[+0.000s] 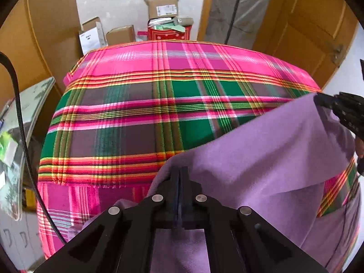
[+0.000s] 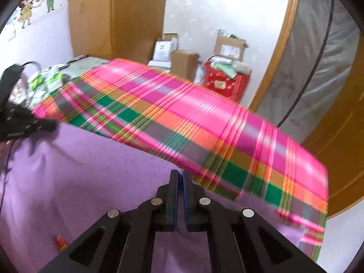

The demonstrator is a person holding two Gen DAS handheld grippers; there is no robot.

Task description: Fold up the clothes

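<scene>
- The left tongs (image 1: 180, 177) are pinched tight on the near edge of the purple cloth (image 1: 261, 150). No gap shows between the two fingers, and the cloth bunches up right where they meet.
- The right tongs (image 2: 179, 182) are pressed together too, with purple cloth under and around them. The pinch itself is hard to see there, but the left view shows the right tongs (image 1: 336, 109) at a raised corner of the cloth, so I judge they hold it.
- The cloth hangs between the two tongs like a sheet held up by one edge. That held edge is its long line, and it runs from side to side, from the left tongs up to the right ones.
- The rest of the cloth drops down and lies on the bed (image 1: 141, 113), close to the person.
- The plaid bed cover stretches away in front of both tongs. So any fold would go forward, away from the person.
- The right tongs look higher and farther out than the left ones.
- Far back, boxes (image 1: 118, 34) and a red tin (image 1: 168, 33) sit by the wall.
</scene>
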